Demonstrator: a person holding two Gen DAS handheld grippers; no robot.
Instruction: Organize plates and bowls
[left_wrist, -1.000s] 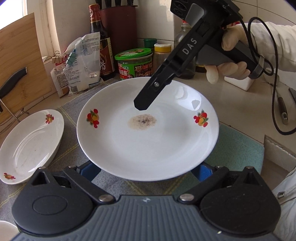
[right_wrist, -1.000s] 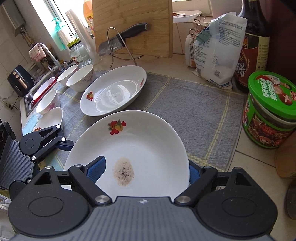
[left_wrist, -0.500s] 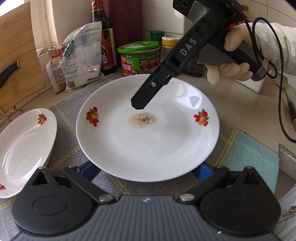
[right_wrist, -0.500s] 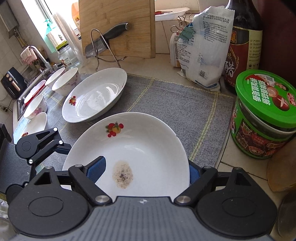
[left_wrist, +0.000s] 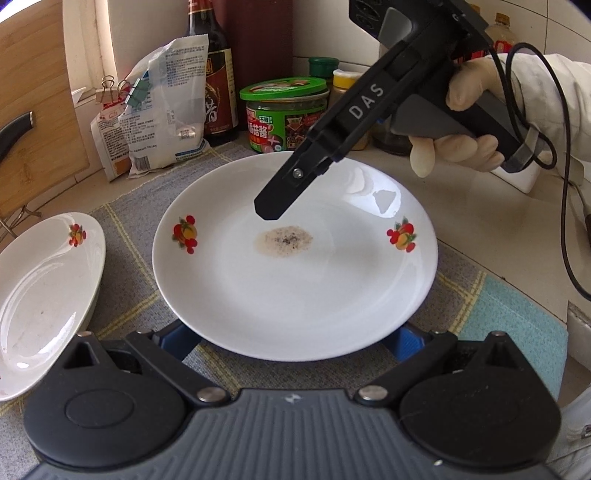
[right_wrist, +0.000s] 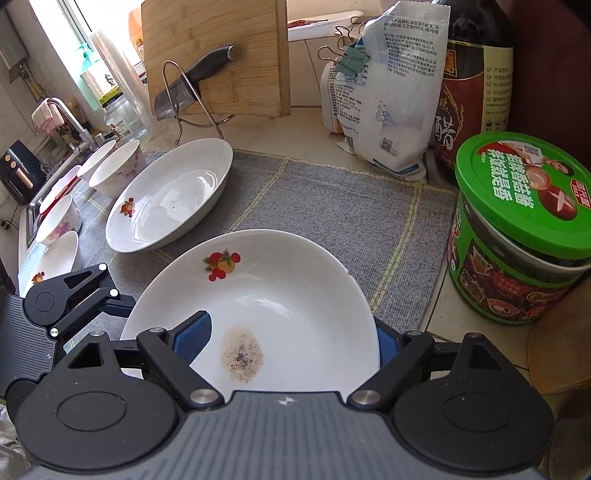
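The white round plate with red fruit prints (left_wrist: 295, 280) is above the grey woven mat (right_wrist: 332, 206), its rim near the green-lidded jar (right_wrist: 517, 236) on one side and the second white fruit-print plate (right_wrist: 166, 199) on the other; bare mat lies between them. A brownish speckled residue patch (left_wrist: 283, 240) sits at the plate's centre. The right gripper (right_wrist: 284, 332) has one blue pad over the plate and one beyond its rim, so a firm grip cannot be told. The left gripper (left_wrist: 291, 341) spreads wide, with the plate's near edge over its pads. White bowls (right_wrist: 114, 170) crowd the sink side.
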